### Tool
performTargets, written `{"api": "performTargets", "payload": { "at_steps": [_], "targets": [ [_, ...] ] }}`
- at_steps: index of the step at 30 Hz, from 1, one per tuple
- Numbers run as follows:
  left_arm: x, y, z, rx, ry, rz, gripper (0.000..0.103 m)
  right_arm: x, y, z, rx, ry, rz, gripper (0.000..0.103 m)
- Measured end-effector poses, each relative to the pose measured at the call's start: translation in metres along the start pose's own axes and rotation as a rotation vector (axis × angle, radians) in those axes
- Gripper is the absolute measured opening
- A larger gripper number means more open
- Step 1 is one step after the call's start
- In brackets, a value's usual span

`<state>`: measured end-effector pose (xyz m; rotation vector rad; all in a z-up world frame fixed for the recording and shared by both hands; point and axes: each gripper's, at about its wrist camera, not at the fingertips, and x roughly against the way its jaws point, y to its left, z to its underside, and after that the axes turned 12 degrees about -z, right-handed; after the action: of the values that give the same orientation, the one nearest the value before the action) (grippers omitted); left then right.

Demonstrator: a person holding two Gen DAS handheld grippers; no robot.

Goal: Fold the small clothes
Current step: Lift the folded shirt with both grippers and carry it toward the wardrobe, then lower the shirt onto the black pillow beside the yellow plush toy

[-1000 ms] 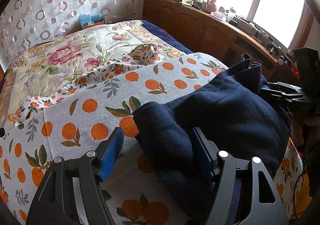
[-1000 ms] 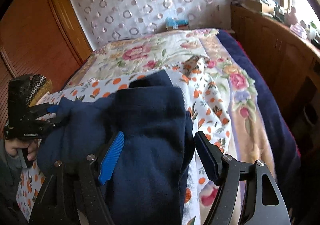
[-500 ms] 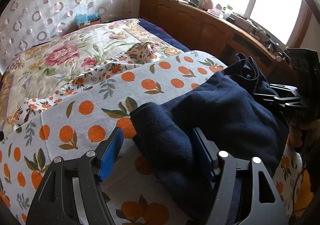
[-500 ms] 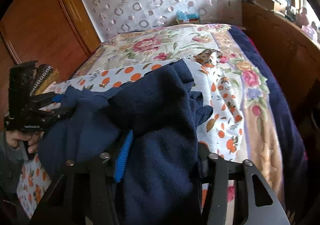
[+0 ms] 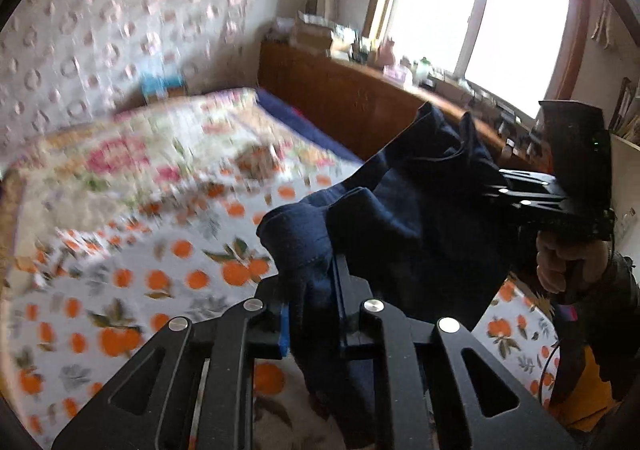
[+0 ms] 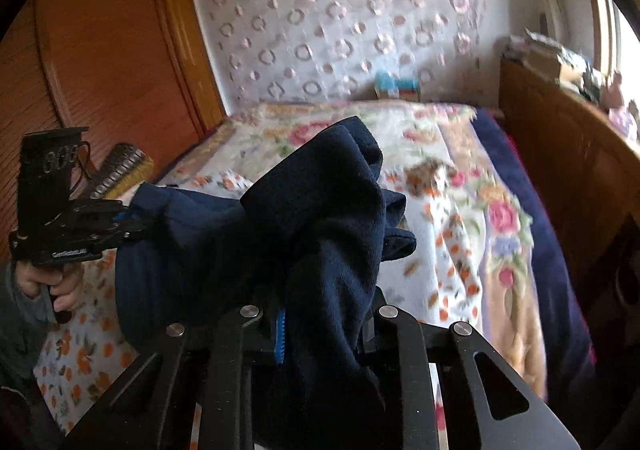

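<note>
Closing jaws: the left gripper (image 5: 310,314) was narrowing onto a bunched edge of the dark navy knitted garment (image 5: 408,217), cloth packed between its black fingers and blue pad.
Right claw: the right gripper (image 6: 320,330) was likewise closing, a thick fold of the same navy cloth squeezed between its fingers, so both claws held the garment at separate spots.
Garment's place: it hung between the two grippers, lifted clear of the white bedspread printed with oranges (image 5: 132,290); its lower part drooped towards the cover, and whether any corner touched it I could not tell.
Change from a second ago: both claws then stood wide, straddling the garment as it lay slumped on the orange-print bedspread; half a second ago the right one had already pinched in while the left stayed wide.
Change in view: both views now looked higher across the room, with more of the ring-patterned wall covering (image 6: 340,21) showing and the background smeared, which fits a quick raise of both hands.
Meaning for the task: the pick-up seemed done, and the piece probably wanted shaking out or spreading flat before any fold.
Person: the hand (image 5: 560,262) on the right gripper's grip showed in the left view.
Risk: the grips looked bunched rather than on clean corners, so the cloth might hang twisted.
</note>
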<state>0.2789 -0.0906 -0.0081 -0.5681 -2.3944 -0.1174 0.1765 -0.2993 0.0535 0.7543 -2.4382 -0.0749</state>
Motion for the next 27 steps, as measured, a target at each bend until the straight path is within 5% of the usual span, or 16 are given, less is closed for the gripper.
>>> {"api": "performTargets", "payload": {
  "at_steps": [10,27],
  "targets": [
    [0.097,0.062,0.010,0.063,-0.152,-0.198,0.017,-0.023,0.088,-0.036,0.192,-0.058,-0.095,0.023],
    [0.186,0.183,0.071,0.252,-0.264,-0.463,0.017,-0.170,0.199,-0.132,0.494,0.014,-0.269,0.023]
  ]
}}
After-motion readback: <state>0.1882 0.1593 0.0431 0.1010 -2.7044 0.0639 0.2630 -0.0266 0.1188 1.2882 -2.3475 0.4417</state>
